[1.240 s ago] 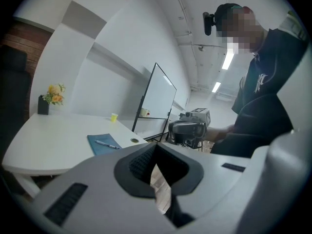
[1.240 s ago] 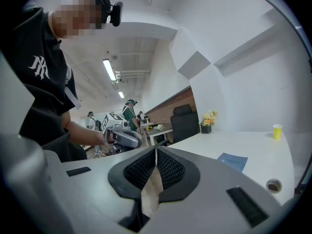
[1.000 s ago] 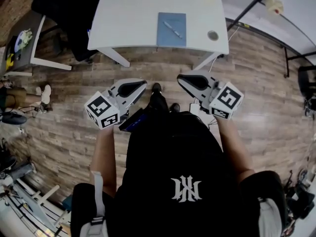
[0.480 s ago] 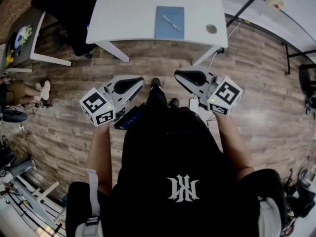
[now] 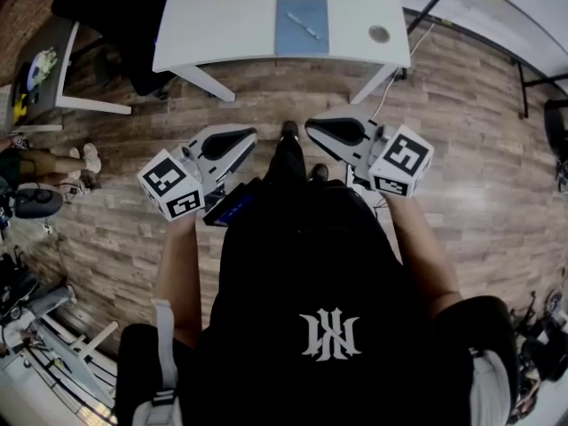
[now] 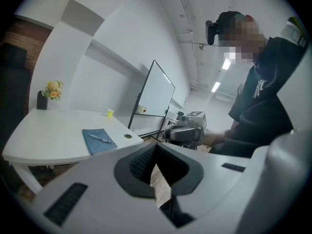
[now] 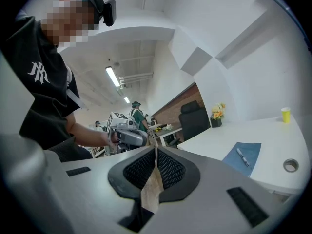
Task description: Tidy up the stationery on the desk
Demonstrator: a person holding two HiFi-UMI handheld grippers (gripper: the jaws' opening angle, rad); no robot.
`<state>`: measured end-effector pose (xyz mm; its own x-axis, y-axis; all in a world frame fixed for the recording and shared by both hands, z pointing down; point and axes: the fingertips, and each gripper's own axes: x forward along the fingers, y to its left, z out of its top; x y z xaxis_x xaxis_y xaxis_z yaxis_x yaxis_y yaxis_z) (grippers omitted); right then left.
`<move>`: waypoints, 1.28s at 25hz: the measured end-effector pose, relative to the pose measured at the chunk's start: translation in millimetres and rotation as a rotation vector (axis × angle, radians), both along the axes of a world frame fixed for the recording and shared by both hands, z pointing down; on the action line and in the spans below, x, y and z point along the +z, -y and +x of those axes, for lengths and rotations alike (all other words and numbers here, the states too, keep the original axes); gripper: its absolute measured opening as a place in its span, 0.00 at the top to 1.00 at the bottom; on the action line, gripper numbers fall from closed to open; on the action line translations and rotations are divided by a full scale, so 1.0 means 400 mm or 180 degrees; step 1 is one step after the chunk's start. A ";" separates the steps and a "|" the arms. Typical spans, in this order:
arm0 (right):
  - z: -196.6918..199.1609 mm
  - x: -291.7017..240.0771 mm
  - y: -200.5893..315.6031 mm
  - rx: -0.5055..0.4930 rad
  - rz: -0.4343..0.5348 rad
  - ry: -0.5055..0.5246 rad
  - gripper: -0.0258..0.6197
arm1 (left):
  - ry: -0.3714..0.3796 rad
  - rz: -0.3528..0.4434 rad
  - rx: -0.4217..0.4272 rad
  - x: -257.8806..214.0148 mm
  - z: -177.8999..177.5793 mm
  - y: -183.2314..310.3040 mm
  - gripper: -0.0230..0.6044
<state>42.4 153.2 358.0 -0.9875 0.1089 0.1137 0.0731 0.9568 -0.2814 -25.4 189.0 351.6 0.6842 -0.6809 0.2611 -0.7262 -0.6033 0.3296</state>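
No words, numbers or brand names can be read.
- Black shirt [image 5: 293, 256]: white monogram [image 5: 330, 334] of interlocked angular strokes on the chest; its letters cannot be told for certain. It shows in both gripper views too.
- Left gripper [image 5: 241, 135] and right gripper [image 5: 316, 128]: black-and-white square markers on the cube faces, coded patterns only, no lettering.

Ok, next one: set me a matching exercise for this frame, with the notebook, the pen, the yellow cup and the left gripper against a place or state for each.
Things:
1. notebook
2. pen
3. yellow cup
4. left gripper

Places or states:
a. lies on top of the notebook
b. shut and empty, held short of the desk
c. blue, flat on the desk near its front edge
d. stands on the desk, apart from the notebook, toward the far side

Pairs: 1-c, 2-a, 3-d, 4-b
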 end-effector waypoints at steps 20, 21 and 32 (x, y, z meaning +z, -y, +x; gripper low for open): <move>-0.007 0.016 0.004 0.0025 -0.0072 0.0033 0.90 | 0.0054 -0.0019 0.0003 -0.027 -0.007 0.010 0.96; -0.006 0.014 0.002 0.0035 -0.0076 0.0038 0.90 | 0.0059 -0.0020 0.0016 -0.030 -0.007 0.010 0.96; 0.024 0.031 0.027 0.0197 -0.0163 0.0054 0.90 | 0.0078 0.0027 0.0178 -0.045 0.027 0.048 0.96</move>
